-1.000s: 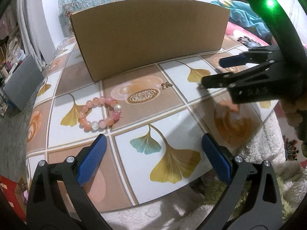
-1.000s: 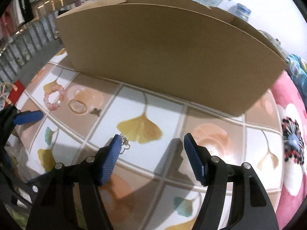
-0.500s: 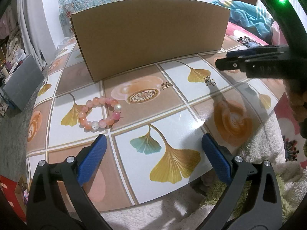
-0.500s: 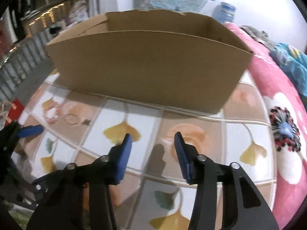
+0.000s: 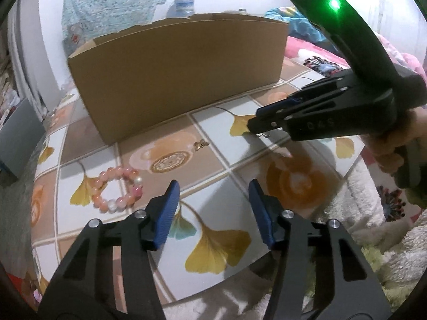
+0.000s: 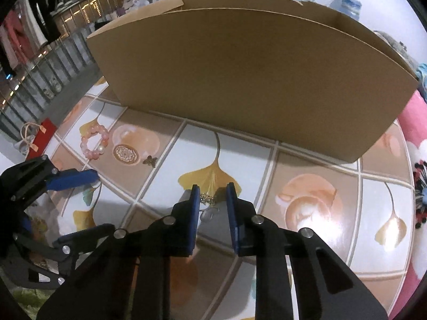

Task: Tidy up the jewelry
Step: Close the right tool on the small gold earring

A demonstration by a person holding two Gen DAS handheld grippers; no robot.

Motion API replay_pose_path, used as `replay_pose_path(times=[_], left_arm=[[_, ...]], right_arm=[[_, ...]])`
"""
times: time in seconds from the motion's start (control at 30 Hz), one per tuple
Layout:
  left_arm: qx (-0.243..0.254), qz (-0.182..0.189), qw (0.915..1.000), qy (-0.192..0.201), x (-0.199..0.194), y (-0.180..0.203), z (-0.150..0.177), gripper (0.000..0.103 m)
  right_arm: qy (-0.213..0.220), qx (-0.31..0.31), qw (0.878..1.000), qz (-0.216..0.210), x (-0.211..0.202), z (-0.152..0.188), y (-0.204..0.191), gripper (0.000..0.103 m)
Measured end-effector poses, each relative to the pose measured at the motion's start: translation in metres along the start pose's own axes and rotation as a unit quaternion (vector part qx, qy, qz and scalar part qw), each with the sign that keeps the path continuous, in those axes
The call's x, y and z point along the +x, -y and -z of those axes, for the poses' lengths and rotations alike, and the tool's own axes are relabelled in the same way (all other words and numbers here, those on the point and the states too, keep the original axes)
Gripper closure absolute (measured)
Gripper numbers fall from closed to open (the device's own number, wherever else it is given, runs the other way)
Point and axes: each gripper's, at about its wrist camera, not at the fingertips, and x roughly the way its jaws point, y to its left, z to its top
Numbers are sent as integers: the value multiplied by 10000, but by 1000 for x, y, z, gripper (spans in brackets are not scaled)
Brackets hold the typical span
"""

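A pink bead bracelet (image 5: 117, 189) lies on the tiled table, also in the right wrist view (image 6: 94, 144). A small butterfly charm (image 5: 200, 144) (image 6: 150, 160) lies beside it. A small silver earring (image 6: 207, 202) lies between the fingertips of my right gripper (image 6: 213, 194), whose jaws are narrowed around it with a gap still showing. From the left wrist view the right gripper (image 5: 256, 122) sits low over that earring (image 5: 265, 134). My left gripper (image 5: 212, 194) is open and empty, just right of the bracelet. A brown cardboard box (image 5: 181, 72) (image 6: 248, 74) stands behind.
The table (image 5: 293, 176) ends close at the front and right, with a white fluffy rug (image 5: 373, 240) below. A pink floral blanket (image 6: 416, 133) lies to the right. A red bag (image 6: 44, 136) sits on the floor at left.
My right gripper has dropped to the table and narrowed its jaws around the earring. My left gripper has risen, moved forward toward the bracelet and narrowed somewhat.
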Motion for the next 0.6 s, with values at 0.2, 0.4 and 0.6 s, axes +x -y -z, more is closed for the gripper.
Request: replay_pose_path(times=[0.2,0.4,0.6], left_arm=[[7,125,9999,16,9,-2,-6,62],[-8,191,9998,96,11,-4,-11,66],[12,189,9997,159,15,-7,-16,66]], right_arm=[[-89,-157,9997,-153,1,-3,-3,100],[135,307,9981,-517,-7,-6,13,102],[395,560,9952,-694,-26,-10,26,102]])
